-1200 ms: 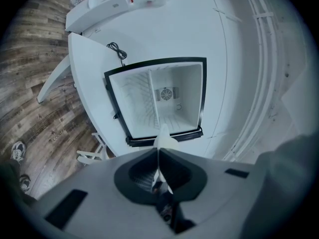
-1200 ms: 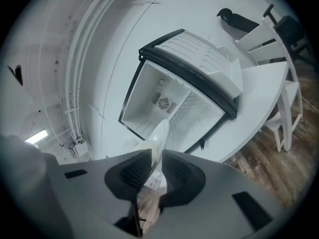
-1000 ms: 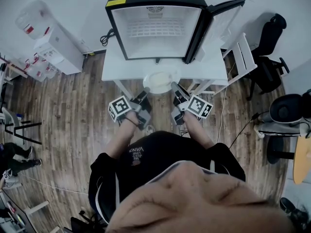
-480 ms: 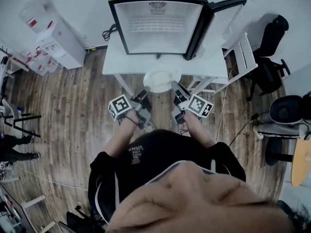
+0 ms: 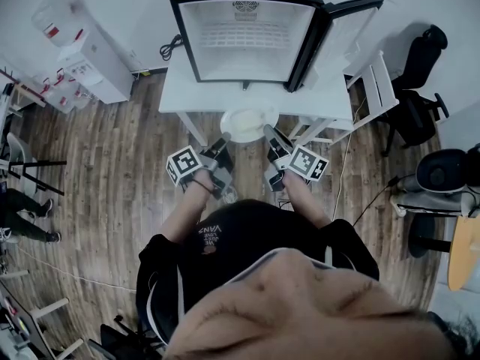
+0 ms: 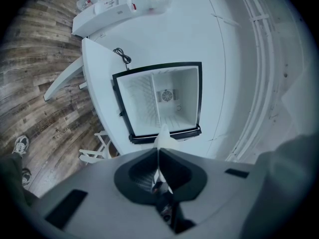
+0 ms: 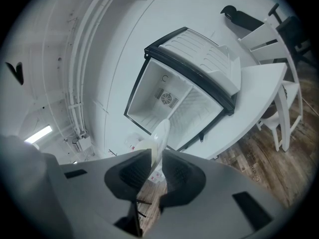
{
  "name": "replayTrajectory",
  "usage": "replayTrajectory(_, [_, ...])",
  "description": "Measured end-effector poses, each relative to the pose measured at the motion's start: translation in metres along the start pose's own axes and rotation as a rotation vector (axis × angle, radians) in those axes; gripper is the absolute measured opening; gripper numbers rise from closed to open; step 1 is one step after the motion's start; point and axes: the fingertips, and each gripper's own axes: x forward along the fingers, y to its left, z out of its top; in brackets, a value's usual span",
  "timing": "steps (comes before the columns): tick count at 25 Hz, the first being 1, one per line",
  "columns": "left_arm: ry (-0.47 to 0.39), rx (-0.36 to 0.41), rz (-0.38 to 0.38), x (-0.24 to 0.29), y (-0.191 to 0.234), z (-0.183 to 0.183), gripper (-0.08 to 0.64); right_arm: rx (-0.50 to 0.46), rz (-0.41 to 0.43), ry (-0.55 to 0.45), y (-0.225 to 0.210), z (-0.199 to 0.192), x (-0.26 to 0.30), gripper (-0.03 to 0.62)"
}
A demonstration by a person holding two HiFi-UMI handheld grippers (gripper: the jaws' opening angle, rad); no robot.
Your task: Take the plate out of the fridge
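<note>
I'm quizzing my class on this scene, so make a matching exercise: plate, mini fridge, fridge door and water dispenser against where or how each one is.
1 plate
2 mini fridge
3 fridge door
4 water dispenser

A on the white table, empty inside
B swung open to the right
C on the floor, far left
D pinched by left gripper and right gripper

Pairs: 1-D, 2-A, 3-B, 4-C

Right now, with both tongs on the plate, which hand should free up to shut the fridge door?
Right, probably. The fridge door hangs open on the right side, nearer the right tongs; the left tongs are clamped on the plate opposite. Rest the plate on the table first.
</note>
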Motion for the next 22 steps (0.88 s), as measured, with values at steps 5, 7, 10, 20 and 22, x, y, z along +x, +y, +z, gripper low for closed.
replayTrajectory(5, [-0.003, 0.003, -0.002, -0.0010, -0.0008, -0.0002, 0.025, -0.010, 0.005, 0.003, 0.0020, 0.0005, -0.0004, 0.072])
replayTrajectory(7, [-0.003, 0.003, -0.003, -0.0018, -0.0014, -0.0001, 0.025, -0.009, 0.006, 0.002, 0.0031, 0.0004, -0.0004, 0.072])
replayTrajectory(10, [-0.004, 0.002, -0.003, -0.0020, -0.0017, 0.0004, 0.025, -0.008, 0.005, 0.004, 0.0033, -0.0002, -0.0001, 0.072])
replayTrajectory(20, [-0.002, -0.001, -0.001, -0.0028, -0.0019, 0.0015, 0.025, -0.008, 0.002, 0.010, 0.0048, -0.0007, 0.0000, 0.072])
replayTrajectory(22, [-0.001, -0.001, -0.005, -0.0019, -0.0019, 0.0014, 0.025, -0.006, 0.001, 0.009, 0.0041, -0.0005, 0.0001, 0.072])
